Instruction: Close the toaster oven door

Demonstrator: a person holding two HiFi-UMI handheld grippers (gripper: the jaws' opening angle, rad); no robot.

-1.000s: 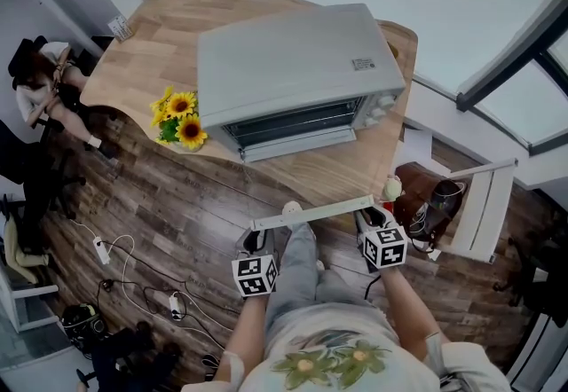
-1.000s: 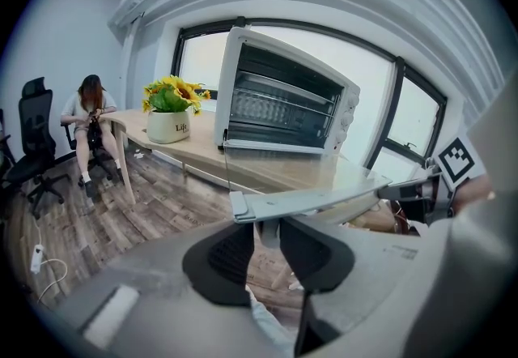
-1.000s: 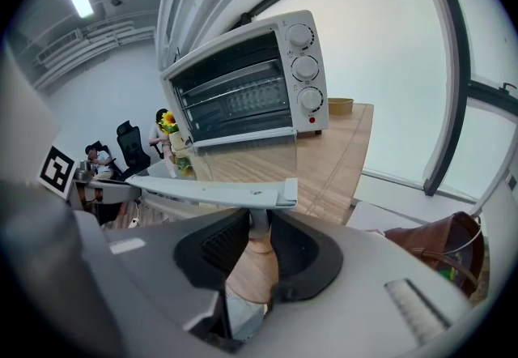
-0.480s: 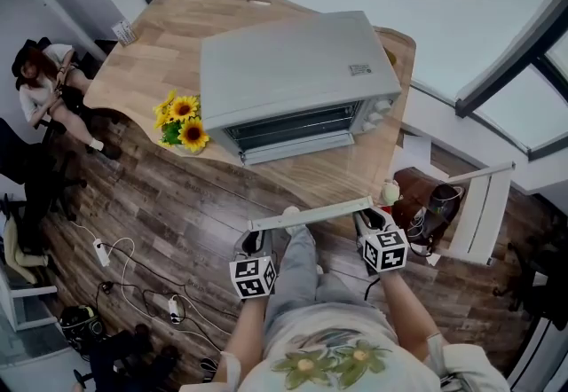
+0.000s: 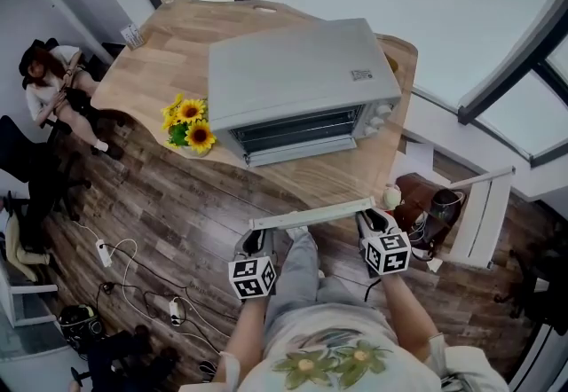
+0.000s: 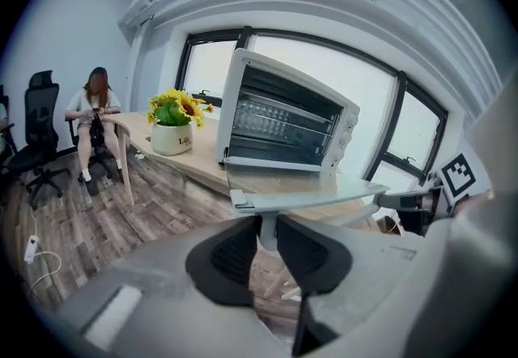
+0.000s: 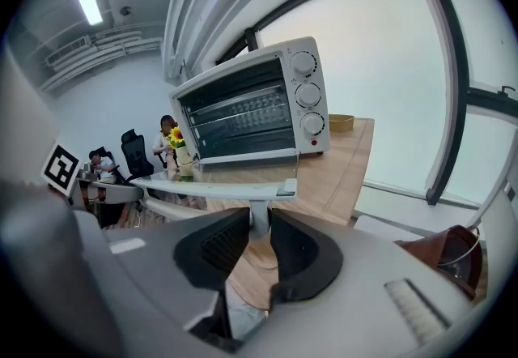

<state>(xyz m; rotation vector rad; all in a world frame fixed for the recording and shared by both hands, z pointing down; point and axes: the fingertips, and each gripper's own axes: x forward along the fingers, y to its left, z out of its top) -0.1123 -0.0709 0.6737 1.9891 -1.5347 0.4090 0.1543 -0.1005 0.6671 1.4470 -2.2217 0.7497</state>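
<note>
A white toaster oven (image 5: pixel 297 80) stands on the wooden table (image 5: pixel 177 44) with its front open. Its glass door (image 6: pixel 291 182) lies folded down flat toward me, and the white handle bar (image 5: pixel 311 213) runs along its near edge. My left gripper (image 5: pixel 257 238) is shut on the bar's left post (image 6: pixel 268 227). My right gripper (image 5: pixel 371 222) is shut on the right post (image 7: pixel 259 223). From both gripper views the oven (image 7: pixel 251 105) shows its racks through the open front.
A pot of sunflowers (image 5: pixel 189 126) sits left of the oven near the table edge. A person sits at the far left (image 5: pixel 53 84). A brown bag (image 5: pixel 422 204) and a white chair (image 5: pixel 484 213) stand to the right. Cables (image 5: pixel 133 275) lie on the wood floor.
The head view has drifted a little, so the oven sits slightly higher and further right. Both grippers stay on the handle bar, which keeps its level.
</note>
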